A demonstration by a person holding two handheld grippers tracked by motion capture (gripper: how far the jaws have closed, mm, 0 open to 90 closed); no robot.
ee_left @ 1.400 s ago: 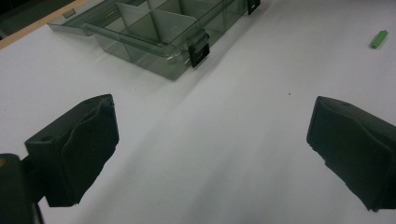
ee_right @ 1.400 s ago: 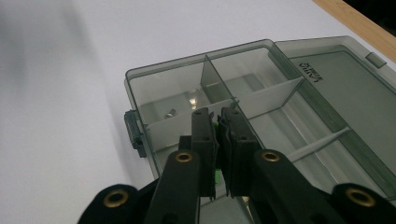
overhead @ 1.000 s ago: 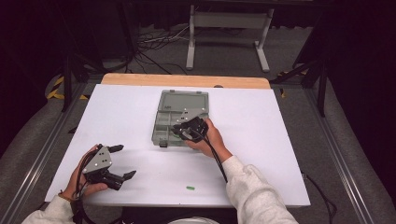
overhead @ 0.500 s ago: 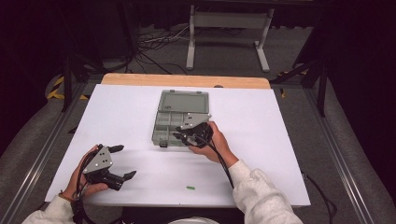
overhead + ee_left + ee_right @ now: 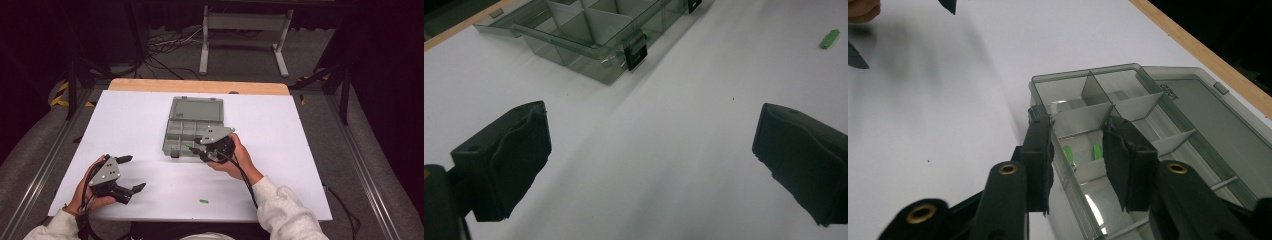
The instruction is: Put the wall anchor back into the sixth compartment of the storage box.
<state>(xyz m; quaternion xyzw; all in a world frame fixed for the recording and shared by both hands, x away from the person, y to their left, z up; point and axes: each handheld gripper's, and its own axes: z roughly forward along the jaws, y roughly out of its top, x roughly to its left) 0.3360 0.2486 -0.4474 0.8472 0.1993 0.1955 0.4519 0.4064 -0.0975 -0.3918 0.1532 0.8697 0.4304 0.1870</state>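
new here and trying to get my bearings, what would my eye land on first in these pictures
First the clear grey compartment box lying open in the middle of the white table, two small green pieces in one compartment. The right gripper sits at the box's near edge; its jaws have just been opening, with nothing between them. The left gripper rests wide open near the table's front left, and a stray green piece lies by the front edge.

a bare wooden strip [image 5: 200,86] edges the white table [image 5: 300,150], a metal stand [image 5: 245,30] and tangled cables [image 5: 165,42] on the floor beyond.
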